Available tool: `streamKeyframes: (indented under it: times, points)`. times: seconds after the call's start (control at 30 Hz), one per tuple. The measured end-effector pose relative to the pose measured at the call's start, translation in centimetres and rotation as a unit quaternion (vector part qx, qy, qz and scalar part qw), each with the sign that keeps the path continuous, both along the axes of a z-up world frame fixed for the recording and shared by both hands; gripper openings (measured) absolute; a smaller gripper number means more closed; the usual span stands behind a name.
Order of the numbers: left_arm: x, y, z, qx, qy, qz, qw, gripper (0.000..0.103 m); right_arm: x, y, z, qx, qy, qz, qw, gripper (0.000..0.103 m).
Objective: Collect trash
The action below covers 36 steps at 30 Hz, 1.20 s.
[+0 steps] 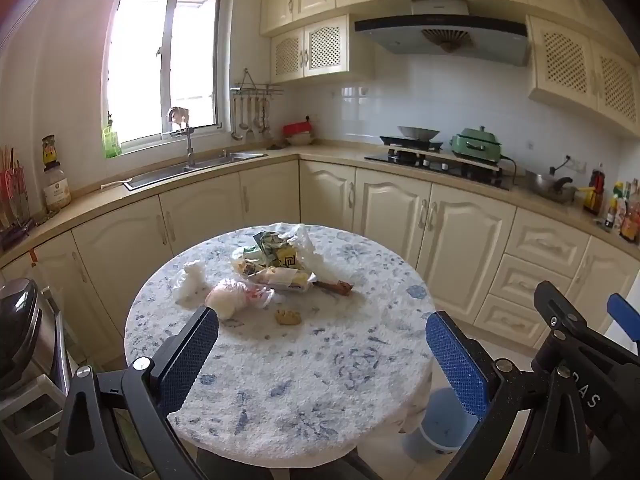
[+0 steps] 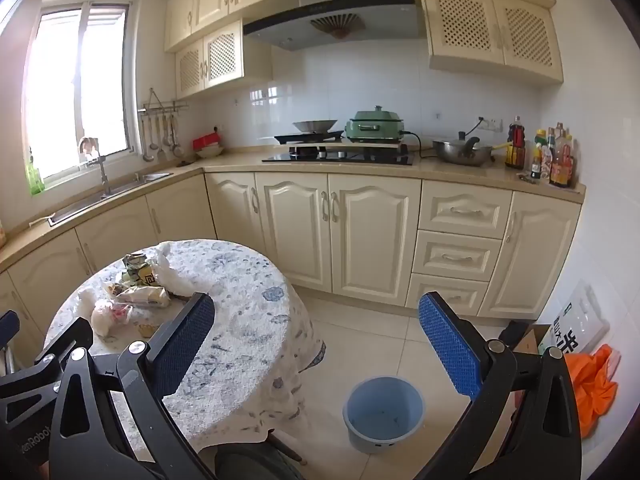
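A round table [image 1: 304, 380] with a white and blue cloth holds trash: a crumpled white tissue [image 1: 192, 278], a pink-and-white plastic bag [image 1: 236, 298], a heap of snack wrappers [image 1: 276, 260], a brown wrapper [image 1: 340, 288] and a small tan scrap [image 1: 288, 317]. My left gripper [image 1: 320, 326] is open and empty, above the table's near half. My right gripper [image 2: 316, 312] is open and empty, right of the table [image 2: 240, 344], above the floor. A blue bin [image 2: 384, 412] stands on the floor right of the table; it shows partly in the left wrist view [image 1: 440, 432].
Cream kitchen cabinets [image 2: 360, 236] run behind the table, with a sink [image 1: 192, 170] and a stove [image 2: 340, 154]. An orange bag [image 2: 592, 384] and a cardboard box [image 2: 532, 340] lie on the floor at right. A dark appliance [image 1: 20, 328] stands left of the table.
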<state>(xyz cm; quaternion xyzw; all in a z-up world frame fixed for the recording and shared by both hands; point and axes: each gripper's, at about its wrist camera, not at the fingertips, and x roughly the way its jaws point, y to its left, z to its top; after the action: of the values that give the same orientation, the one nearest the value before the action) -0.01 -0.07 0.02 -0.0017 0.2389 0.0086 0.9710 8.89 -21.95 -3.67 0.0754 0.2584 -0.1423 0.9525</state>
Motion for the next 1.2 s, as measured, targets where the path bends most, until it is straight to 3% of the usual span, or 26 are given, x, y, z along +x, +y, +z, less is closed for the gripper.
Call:
streamKeyframes:
  times: [0.5,1.2]
  points:
    - [0.0,-0.2,0.7,-0.018,-0.003,0.011,0.9998,0.102,0.1,0.4,0.3,-0.011,-0.005,0.003,1.000,0.103]
    - [-0.4,0.3,-0.2,-0.007,-0.002,0.016,0.9998,0.102,0.1,0.9,0.1,-0.028,-0.007,0.006,1.000,0.103]
